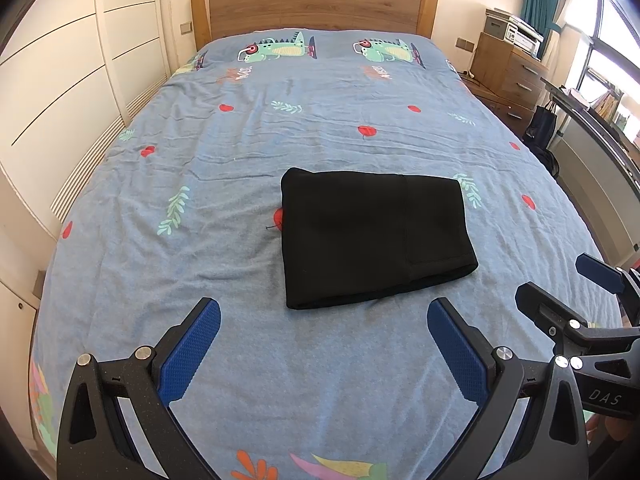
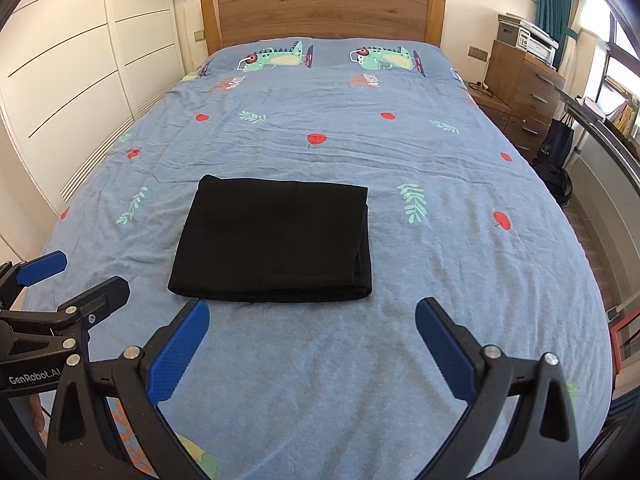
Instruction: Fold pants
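Pants (image 1: 376, 236), black and folded into a thick rectangle, lie flat on the blue bedsheet (image 1: 320, 128), just ahead of both tools. Left gripper (image 1: 324, 320) and right gripper (image 2: 312, 320) are spread wide, holding nothing, apparently above the sheet.

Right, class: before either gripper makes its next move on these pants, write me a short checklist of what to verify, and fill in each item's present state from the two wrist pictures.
1. Pants lie folded into a compact rectangle on the bed: ok.
2. Left gripper open and empty: ok.
3. Right gripper open and empty: ok.
4. Both grippers clear of the cloth, nothing snagged: ok.
5. Edges of the fold lined up: cannot tell, the right side shows layers slightly offset.
6. Nothing else lying on the sheet near the pants: ok.
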